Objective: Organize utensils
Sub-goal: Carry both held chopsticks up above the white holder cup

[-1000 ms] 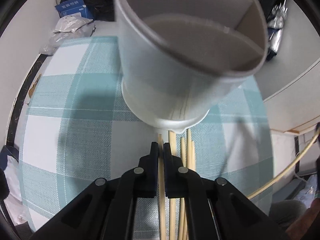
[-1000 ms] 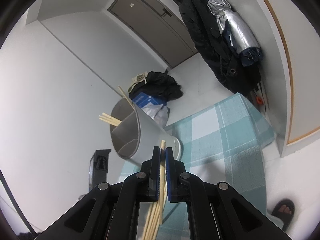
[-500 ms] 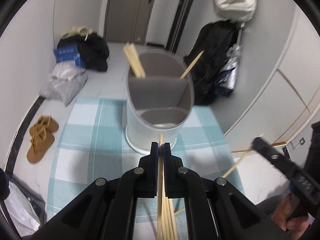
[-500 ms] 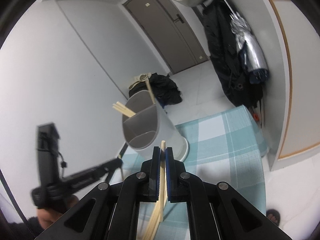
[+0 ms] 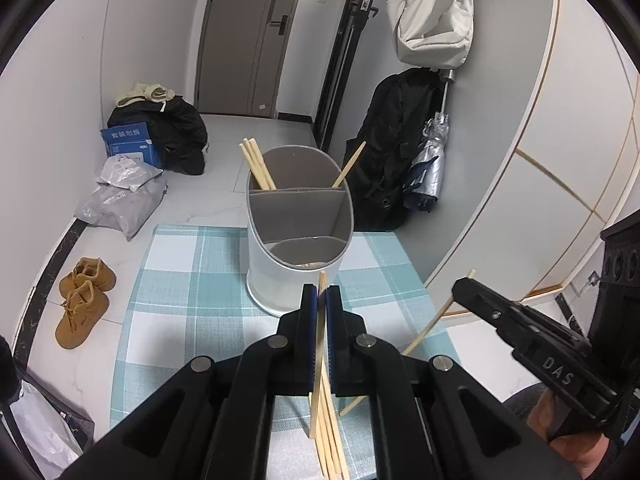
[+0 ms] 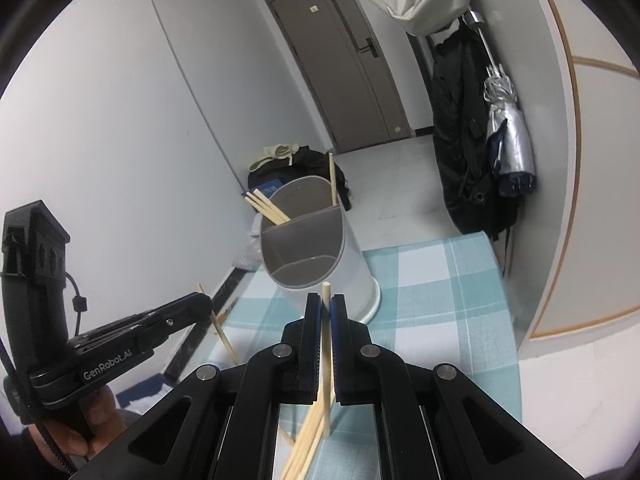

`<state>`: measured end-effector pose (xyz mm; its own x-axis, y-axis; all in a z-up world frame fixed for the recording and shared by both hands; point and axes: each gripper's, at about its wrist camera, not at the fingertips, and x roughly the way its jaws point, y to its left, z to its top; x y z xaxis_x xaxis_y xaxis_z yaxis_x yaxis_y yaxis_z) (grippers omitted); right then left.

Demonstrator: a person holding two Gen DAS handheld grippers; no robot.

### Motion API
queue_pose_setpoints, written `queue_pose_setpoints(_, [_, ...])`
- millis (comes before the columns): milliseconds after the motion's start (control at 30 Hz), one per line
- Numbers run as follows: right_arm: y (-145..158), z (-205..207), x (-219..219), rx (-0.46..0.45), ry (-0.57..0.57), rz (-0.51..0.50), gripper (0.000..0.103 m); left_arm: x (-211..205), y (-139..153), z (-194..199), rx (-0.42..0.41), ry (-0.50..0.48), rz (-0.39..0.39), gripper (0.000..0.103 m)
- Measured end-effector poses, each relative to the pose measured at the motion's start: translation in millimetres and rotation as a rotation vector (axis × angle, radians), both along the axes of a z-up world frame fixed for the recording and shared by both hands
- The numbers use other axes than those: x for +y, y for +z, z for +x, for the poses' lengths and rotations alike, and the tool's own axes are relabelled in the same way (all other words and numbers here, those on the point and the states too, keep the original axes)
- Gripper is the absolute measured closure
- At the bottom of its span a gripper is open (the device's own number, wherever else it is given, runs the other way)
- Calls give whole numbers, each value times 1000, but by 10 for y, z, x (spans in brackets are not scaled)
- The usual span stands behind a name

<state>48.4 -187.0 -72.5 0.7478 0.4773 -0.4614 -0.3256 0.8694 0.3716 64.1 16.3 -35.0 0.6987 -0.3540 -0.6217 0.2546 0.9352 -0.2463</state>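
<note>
Chopsticks (image 5: pixel 322 320) (image 6: pixel 326 320), one pinched in each tool, left (image 5: pixel 317 300) and right (image 6: pixel 326 308), have been lifted clear of the tabletop (image 5: pixel 180 300) since a second ago, facing the holder (image 5: pixel 298 232), ready to drop in.

wrist views, angled down, sharing holder (image 5: pixel 298 232)

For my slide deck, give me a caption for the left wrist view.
Left gripper and right gripper each clamp a chopstick before the divided utensil holder.

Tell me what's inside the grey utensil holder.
The grey utensil holder has chopsticks in its back compartment: several lean left, one leans right. The middle looks empty; the front one's bottom is largely hidden.
</note>
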Motion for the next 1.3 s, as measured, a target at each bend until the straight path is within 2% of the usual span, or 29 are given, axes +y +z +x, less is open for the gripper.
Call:
queue_pose_setpoints(167, [64,-25,82,-7,2,-14,99,40,84,-10,2,-12,-9,103])
queue_pose_setpoints(333, [144,-46,105,-17,-18,15,99,55,177,-23,-5,-27,2,103])
queue_pose_setpoints(633, [405,8,190,-60,2,15,99,82,408,82,-1,-38,-26,103])
queue_pose_setpoints(767, [585,79,193,-82,11,22,99,142,576,195,12,-40,-84,103])
queue_pose_setpoints(1167, [1283,467,123,-165,10,47,99,87,1252,509,-80,-49,-103,103])
queue_pose_setpoints(1300, [1499,596,140,-206,18,39,99,62,1373,641,-98,-46,-104,103])
